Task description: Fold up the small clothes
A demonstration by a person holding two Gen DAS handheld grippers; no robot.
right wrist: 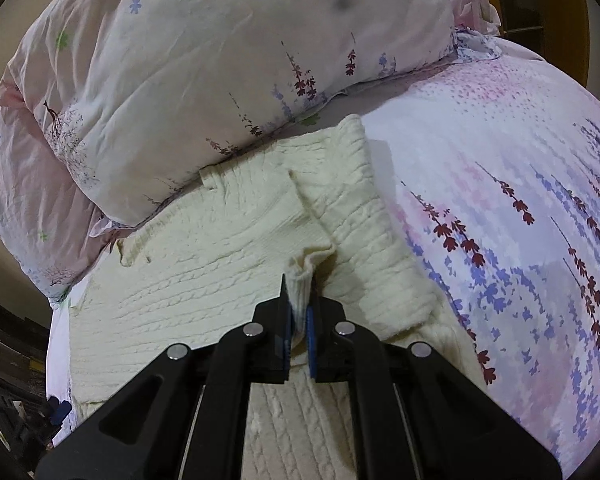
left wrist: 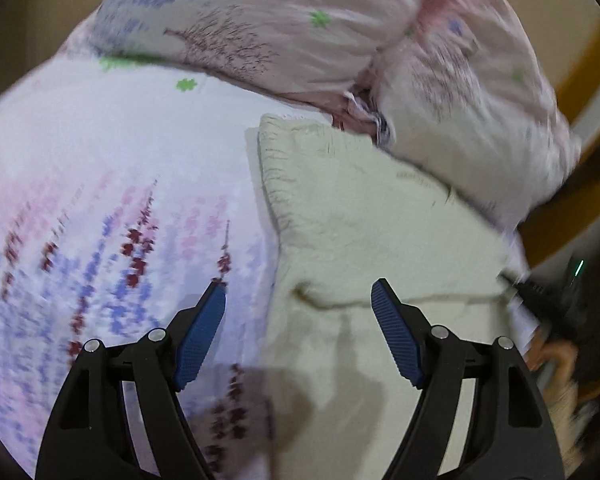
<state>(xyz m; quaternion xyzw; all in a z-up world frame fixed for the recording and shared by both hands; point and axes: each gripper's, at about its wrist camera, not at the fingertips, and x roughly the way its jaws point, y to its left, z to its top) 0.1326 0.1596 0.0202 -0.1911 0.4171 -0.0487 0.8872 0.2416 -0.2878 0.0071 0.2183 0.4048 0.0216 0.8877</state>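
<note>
Lying flat on the bed, a cream cable-knit sweater (right wrist: 204, 264) was spread over the floral bedsheet (right wrist: 520, 208), its far edge just beside a bunched duvet (right wrist: 188, 72) in the same pale flower print. Right gripper (right wrist: 299, 312): jaws clamped nearly together on a ribbed cuff or fold of the sweater, the knit bunched up and standing between the blue pads (right wrist: 310, 332), pulled a little clear of the cloth beneath. One sleeve (right wrist: 364, 216) lay folded across the body of the garment, running toward the sheet side. Left gripper (left wrist: 298, 308): jaws wide apart, nothing between them, hanging over the sweater's (left wrist: 380, 220) edge where knit met sheet (left wrist: 112, 184); one blue pad (left wrist: 199, 336) sat over the printed sheet, the other over the cream knit. That view was motion-blurred. The duvet (left wrist: 300, 28) rose behind the garment there too. At the right edge of the left view, part of a hand (left wrist: 556, 360) showed against dark gear, too smeared to read further.
</note>
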